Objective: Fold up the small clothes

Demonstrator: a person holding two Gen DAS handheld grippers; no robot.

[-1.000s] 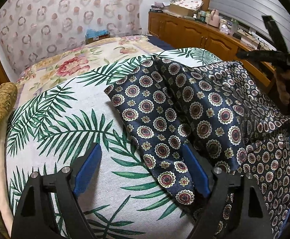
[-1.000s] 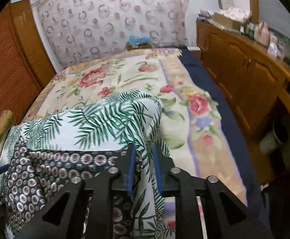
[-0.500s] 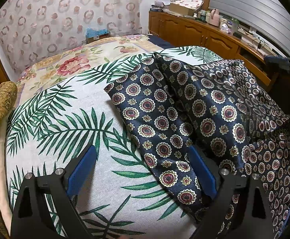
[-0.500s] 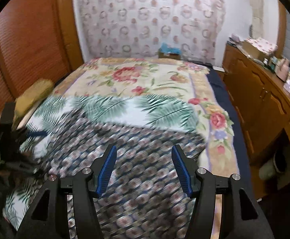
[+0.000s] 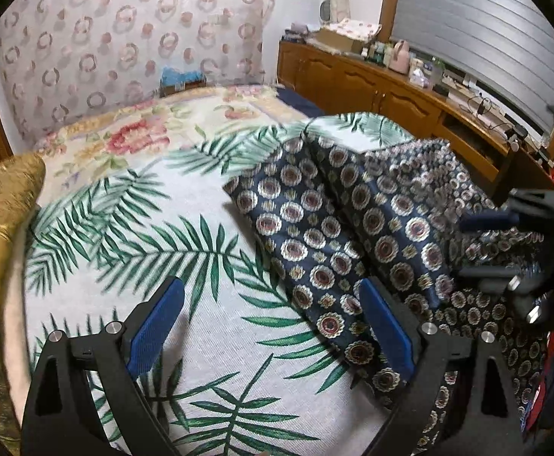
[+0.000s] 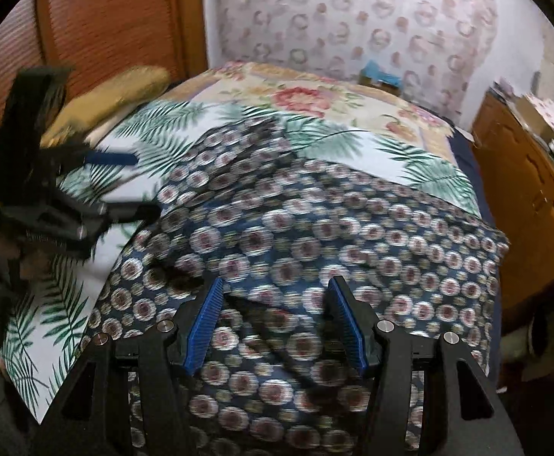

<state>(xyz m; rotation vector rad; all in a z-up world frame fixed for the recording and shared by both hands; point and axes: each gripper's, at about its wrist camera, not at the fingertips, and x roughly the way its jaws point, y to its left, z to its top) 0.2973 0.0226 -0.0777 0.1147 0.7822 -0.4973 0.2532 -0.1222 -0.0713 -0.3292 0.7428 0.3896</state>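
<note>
Right tongs point(image 6: 275, 323) have just let go of the leaf-print sheet point(image 5: 185, 250) and swung over the patterned cloth point(image 6: 315, 235), jaws spread and empty.

Left tongs point(image 5: 273, 323) gape beside its lower-centre edge, nothing between them; the cloth runs from lower right toward frame centre, right tongs nearer.

A sheer curtain point(image 5: 132, 38) printed with pink rings fills the upper left of the left wrist view. Below it lies a bed point(image 5: 132, 140) under a floral cover. A long wooden cabinet point(image 5: 372, 87) runs along the upper right, its top crowded with small items, beneath grey blinds point(image 5: 482, 26). A gold cushion point(image 5: 3, 197) sits at the left edge. In the right wrist view, a slatted wooden door point(image 6: 98, 19) occupies the upper left.
</note>
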